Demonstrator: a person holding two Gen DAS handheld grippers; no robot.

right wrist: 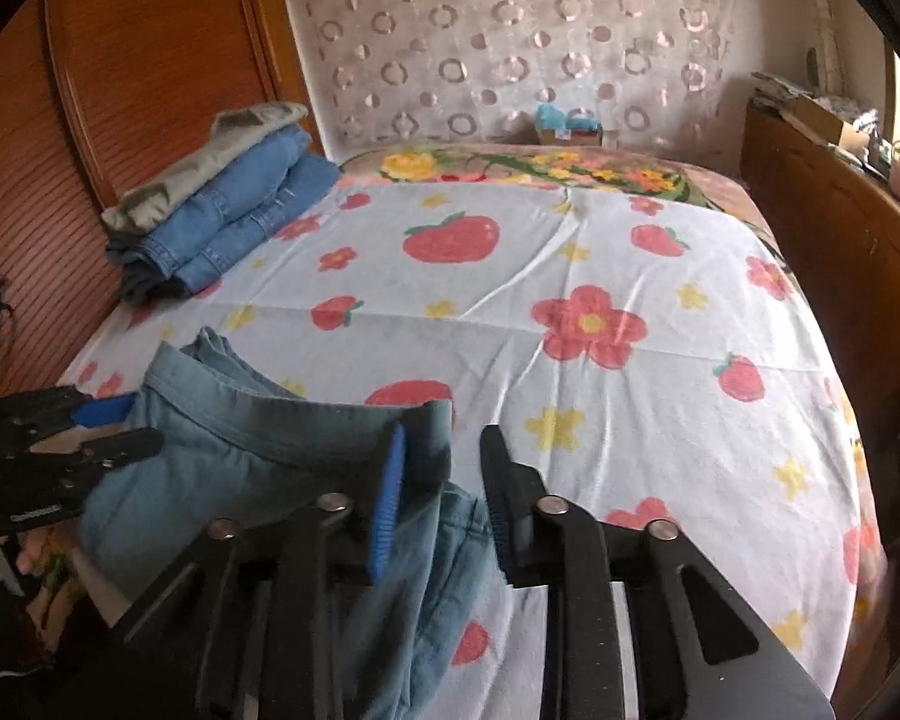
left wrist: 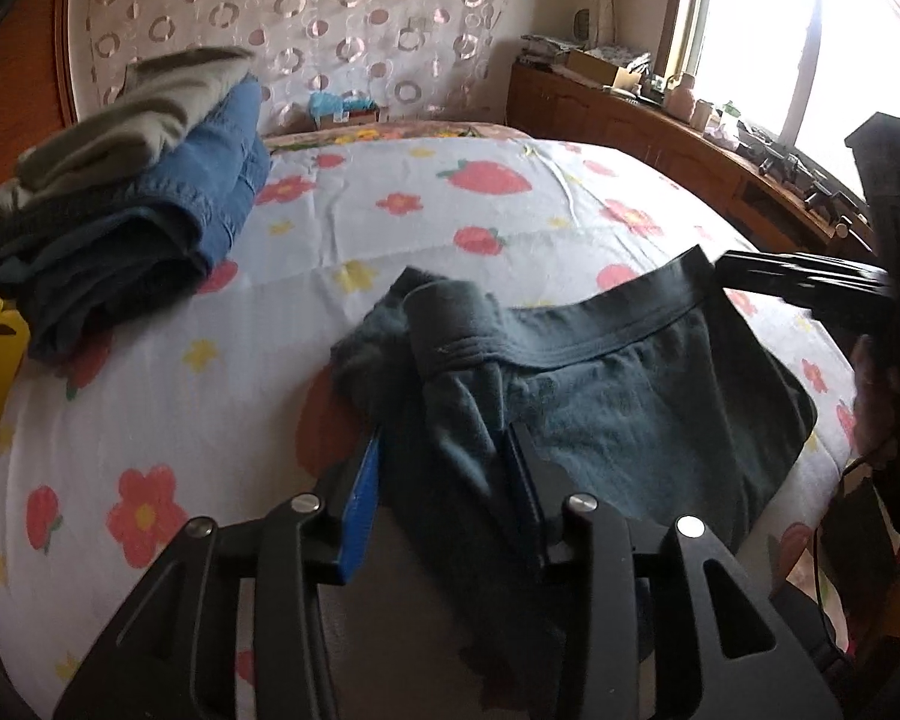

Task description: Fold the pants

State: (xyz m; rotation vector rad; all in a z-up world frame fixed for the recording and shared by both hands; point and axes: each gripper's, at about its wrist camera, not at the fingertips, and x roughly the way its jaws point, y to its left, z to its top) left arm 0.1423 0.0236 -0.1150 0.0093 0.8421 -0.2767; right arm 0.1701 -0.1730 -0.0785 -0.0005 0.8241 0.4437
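Note:
Grey-teal pants lie on the bed near its front edge, waistband toward the far side; they also show in the right wrist view. My left gripper has bunched pants fabric at the left waistband corner between its jaws, which stand fairly wide apart. My right gripper is open at the right end of the waistband, with the corner of the fabric between its fingers. It shows as a black shape in the left wrist view, and the left gripper shows in the right wrist view.
A stack of folded clothes, jeans with a grey-green garment on top, sits at the bed's far left and shows in the right wrist view. The flowered sheet covers the bed. A wooden cabinet runs along the right under the window.

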